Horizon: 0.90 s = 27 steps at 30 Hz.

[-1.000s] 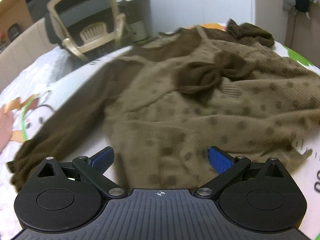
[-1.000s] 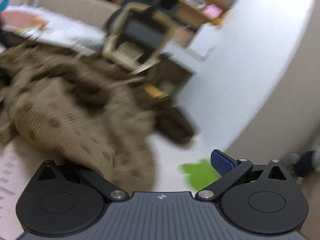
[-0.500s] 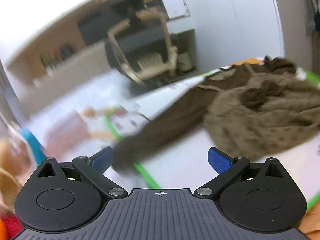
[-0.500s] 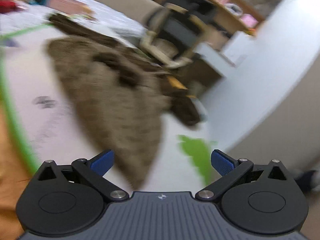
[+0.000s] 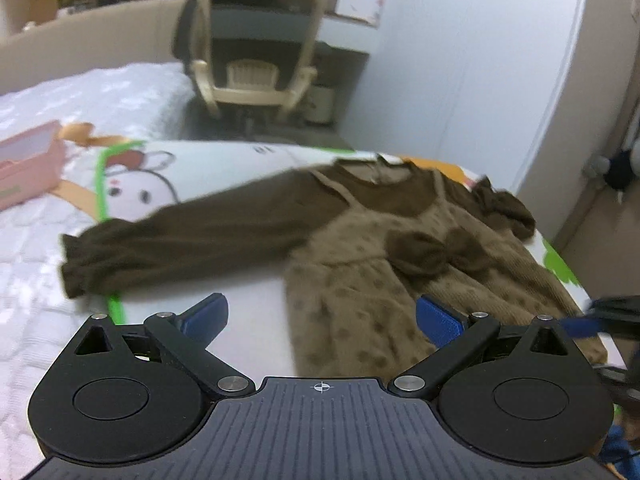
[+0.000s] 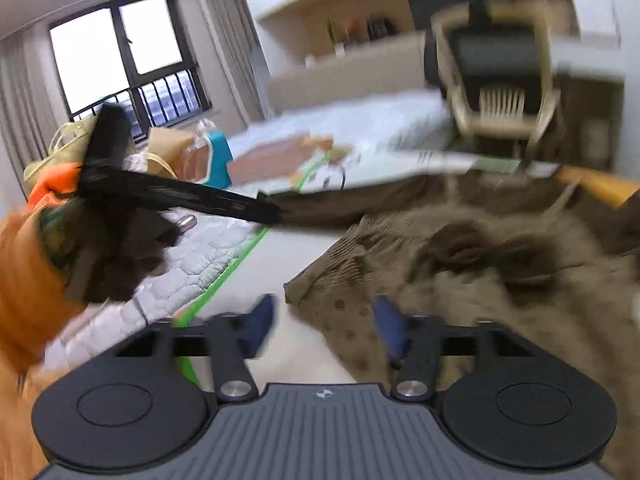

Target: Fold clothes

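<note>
Both jaws apart, empty: left hand-held gripper low centre above the dress hem edge; right hand-held gripper blurred, bare bed lower left.

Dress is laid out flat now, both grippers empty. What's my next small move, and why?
Probably bring the left gripper down onto the cuff of the outstretched sleeve and close there. The dress lies face up on the mat, that sleeve stretches straight out to the side, and both grippers look open and hold nothing. The sleeve likely needs folding across the body first.
</note>
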Available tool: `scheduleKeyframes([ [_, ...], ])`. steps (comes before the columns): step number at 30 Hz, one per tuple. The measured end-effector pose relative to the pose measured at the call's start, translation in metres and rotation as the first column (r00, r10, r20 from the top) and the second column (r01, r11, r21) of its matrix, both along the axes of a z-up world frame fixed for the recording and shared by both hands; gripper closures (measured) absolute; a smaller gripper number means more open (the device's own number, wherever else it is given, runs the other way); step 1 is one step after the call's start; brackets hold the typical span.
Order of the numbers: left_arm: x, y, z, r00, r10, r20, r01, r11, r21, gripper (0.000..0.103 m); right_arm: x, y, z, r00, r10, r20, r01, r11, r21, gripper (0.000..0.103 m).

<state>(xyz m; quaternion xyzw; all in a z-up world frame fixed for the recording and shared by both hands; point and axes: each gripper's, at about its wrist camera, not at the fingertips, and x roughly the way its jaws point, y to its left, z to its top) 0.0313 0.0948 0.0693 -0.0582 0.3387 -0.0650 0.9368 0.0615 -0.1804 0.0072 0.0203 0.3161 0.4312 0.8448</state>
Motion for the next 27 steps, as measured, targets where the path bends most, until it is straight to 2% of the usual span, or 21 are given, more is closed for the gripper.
scheduleKeyframes([
  [5, -0.006, 0.034, 0.001, 0.998, 0.063, 0.024, -0.062, 0.996, -0.060, 0.000, 0.059, 0.049, -0.022, 0.999, -0.005, -0.051, 0.001, 0.997, -0.076, 0.058],
  [6, -0.004, 0.039, -0.001, 0.997, 0.070, 0.020, -0.068, 0.995, -0.071, 0.000, 0.069, 0.058, -0.028, 0.998, 0.001, -0.069, -0.007, 0.996, -0.088, 0.064],
  [7, -0.003, 0.044, -0.003, 0.997, 0.078, 0.014, -0.077, 0.994, -0.080, 0.000, 0.074, 0.065, -0.032, 0.996, 0.005, -0.089, -0.014, 0.995, -0.098, 0.082],
  [8, -0.001, 0.048, -0.006, 0.996, 0.088, 0.006, -0.087, 0.992, -0.090, 0.000, 0.074, 0.069, -0.036, 0.994, 0.009, -0.112, -0.021, 0.994, -0.106, 0.092],
  [9, 0.001, 0.051, -0.009, 0.995, 0.095, -0.002, -0.095, 0.990, -0.101, 0.000, 0.074, 0.074, -0.039, 0.991, 0.012, -0.135, -0.028, 0.993, -0.115, 0.095],
  [12, 0.001, 0.062, -0.013, 0.994, 0.109, -0.007, -0.109, 0.984, -0.138, 0.000, 0.036, 0.064, -0.007, 0.986, 0.140, -0.088, -0.145, 0.988, -0.053, 0.097],
  [14, 0.001, 0.069, -0.014, 0.992, 0.129, -0.004, -0.128, 0.980, -0.154, 0.000, 0.003, 0.054, 0.018, 0.968, 0.248, -0.048, -0.249, 0.968, -0.021, 0.097],
  [17, 0.004, 0.072, -0.015, 0.990, 0.143, -0.011, -0.142, 0.972, -0.187, 0.000, -0.050, 0.037, 0.032, 0.917, 0.397, -0.029, -0.398, 0.915, -0.069, 0.093],
  [18, 0.005, 0.069, -0.016, 0.991, 0.132, -0.011, -0.132, 0.971, -0.199, 0.000, -0.064, 0.030, 0.031, 0.910, 0.414, -0.022, -0.414, 0.904, -0.103, 0.084],
  [19, 0.006, 0.064, -0.016, 0.994, 0.113, -0.010, -0.112, 0.972, -0.206, 0.000, -0.074, 0.021, 0.030, 0.913, 0.407, -0.012, -0.405, 0.905, -0.131, 0.075],
  [22, 0.004, 0.042, -0.019, 1.000, 0.008, -0.003, -0.009, 0.980, -0.199, 0.000, -0.078, -0.012, 0.031, 0.955, 0.296, 0.012, -0.292, 0.947, -0.132, 0.068],
  [23, 0.003, 0.033, -0.020, 0.999, -0.034, 0.000, 0.033, 0.981, -0.191, 0.000, -0.074, -0.026, 0.034, 0.972, 0.233, 0.024, -0.229, 0.966, -0.122, 0.066],
  [25, 0.001, 0.011, -0.022, 0.990, -0.138, 0.010, 0.138, 0.975, -0.173, 0.000, -0.065, -0.048, 0.037, 0.993, 0.080, 0.083, -0.067, 0.985, -0.156, 0.051],
  [27, -0.008, -0.015, -0.029, 0.977, -0.214, 0.015, 0.215, 0.975, -0.060, 0.000, -0.057, -0.064, 0.031, 0.979, -0.075, 0.192, 0.126, 0.956, -0.266, 0.049],
])
